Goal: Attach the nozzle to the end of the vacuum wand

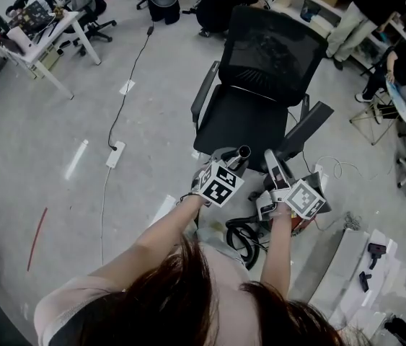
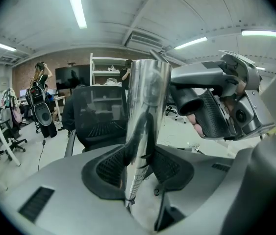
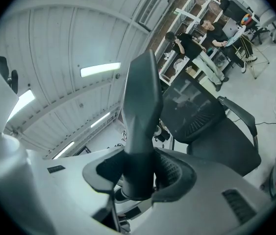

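Overhead, just in front of the black office chair [image 1: 260,85]: left hand-held gripper [image 1: 219,182] and right hand-held gripper [image 1: 298,195] side by side, close but apart. Clenched in the left, the vacuum wand [image 1: 240,154], open round end toward the chair seat. Clamped in the right, the dark nozzle [image 1: 272,164], alongside the wand and not yet joined to it. Nearer than the chair, beneath both tools, a black hose [image 1: 244,238] looped on the grey floor [image 1: 58,121], seen from the head view only.

From the left gripper view, finer detail: the wand as a shiny metal tube pinched between two mesh-faced pads [image 2: 111,165], upright against the chair back, with the nozzle's round open mouth just to its right across a small gap, and the other tool behind that. From the right gripper view, no wand at all. Only the nozzle, flattened and tapering toward its tip, gripped at its round base, with the chair beyond to the right.
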The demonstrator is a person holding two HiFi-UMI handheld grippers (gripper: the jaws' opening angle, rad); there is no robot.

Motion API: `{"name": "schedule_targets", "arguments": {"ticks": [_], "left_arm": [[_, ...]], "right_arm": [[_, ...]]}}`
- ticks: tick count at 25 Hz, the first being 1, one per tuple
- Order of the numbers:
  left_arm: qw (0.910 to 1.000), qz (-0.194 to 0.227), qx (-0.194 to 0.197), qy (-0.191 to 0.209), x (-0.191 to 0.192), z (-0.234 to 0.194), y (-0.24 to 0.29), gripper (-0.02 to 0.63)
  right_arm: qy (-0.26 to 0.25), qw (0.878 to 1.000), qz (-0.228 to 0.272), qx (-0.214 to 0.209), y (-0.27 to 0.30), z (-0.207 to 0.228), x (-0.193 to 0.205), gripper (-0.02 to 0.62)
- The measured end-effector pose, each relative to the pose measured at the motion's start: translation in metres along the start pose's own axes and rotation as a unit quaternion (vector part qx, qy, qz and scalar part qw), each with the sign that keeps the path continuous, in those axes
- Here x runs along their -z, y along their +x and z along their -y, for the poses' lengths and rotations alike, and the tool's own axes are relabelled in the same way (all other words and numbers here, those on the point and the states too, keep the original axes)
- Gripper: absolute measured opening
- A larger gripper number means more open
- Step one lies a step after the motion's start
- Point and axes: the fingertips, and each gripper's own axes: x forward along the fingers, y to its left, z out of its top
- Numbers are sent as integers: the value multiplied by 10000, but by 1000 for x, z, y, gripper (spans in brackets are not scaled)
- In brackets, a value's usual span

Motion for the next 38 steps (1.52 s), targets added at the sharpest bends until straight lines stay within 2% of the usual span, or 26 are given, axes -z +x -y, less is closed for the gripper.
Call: {"name": "schedule_targets", "arguments": {"ticks": [18,38], "left_arm": [[9997,-2,225,96,-1,-5,3,155],[9989,6,438,140,-2,-12,5,155]], "right_arm": [[-407,9987,47,-293,45,-44,-15,183],[-925,9938,-214,-581,72,-69,0,183]]}}
